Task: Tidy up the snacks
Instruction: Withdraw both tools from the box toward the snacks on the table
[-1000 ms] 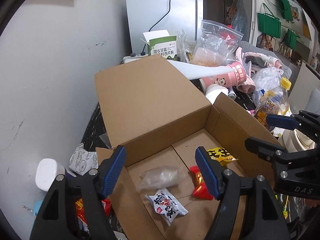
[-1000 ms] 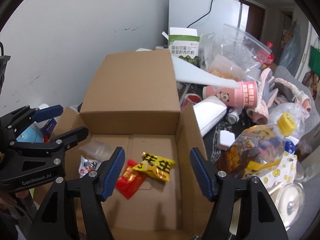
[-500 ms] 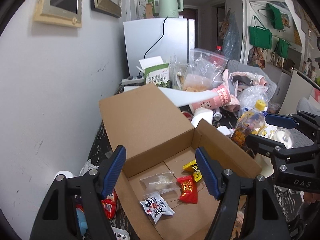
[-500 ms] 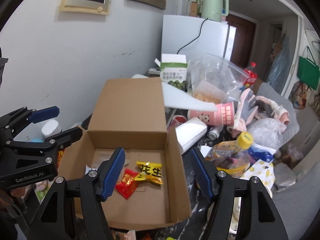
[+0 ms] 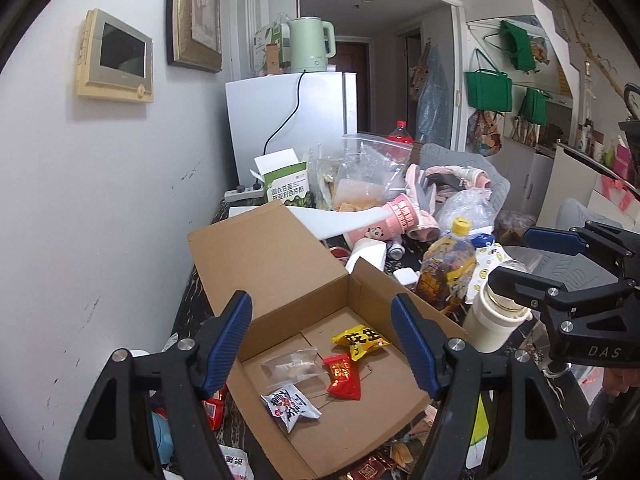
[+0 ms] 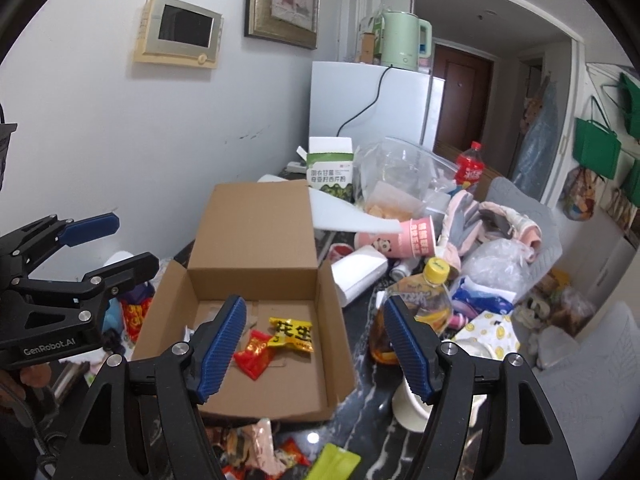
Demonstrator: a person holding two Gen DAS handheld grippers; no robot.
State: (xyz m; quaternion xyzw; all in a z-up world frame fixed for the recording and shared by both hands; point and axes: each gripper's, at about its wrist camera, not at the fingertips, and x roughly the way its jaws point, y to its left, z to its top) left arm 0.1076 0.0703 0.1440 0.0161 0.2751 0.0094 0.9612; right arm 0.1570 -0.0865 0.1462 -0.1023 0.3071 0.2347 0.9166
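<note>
My left claw (image 5: 322, 336) hangs spread wide and empty above the near-left corner of the open brown cardboard box (image 5: 280, 264); my right claw (image 6: 314, 344) hangs the same way, spread and holding nothing, over the box's near edge.

Closest to me, loose wrappers lie on the dark marbled tabletop (image 6: 372, 412) in front of the box: a flat lime-green sachet (image 6: 334, 462) and a heap of small red and pink packets (image 6: 260, 448), with more red packets (image 5: 212, 410) against the box's left wall. These look like the snacks not yet sorted.

Inside the box lie four pieces already: a white printed pouch (image 5: 290, 404) nearest, a clear plastic bag of pale pieces (image 5: 292, 364) just behind it, a red foil candy (image 5: 342, 370) beside those, and a yellow packet with black characters (image 5: 360, 338) farthest in, touching the red one.

To do the next pick well, I judge I should lower one claw onto a single wrapper at the edge of the near heap, pinch it across its flat middle rather than a slippery crimped end, and lift clear of the front wall before releasing over bare cardboard.

Beyond stand the raised lid and a tea bottle with a yellow cap (image 6: 420, 304).
</note>
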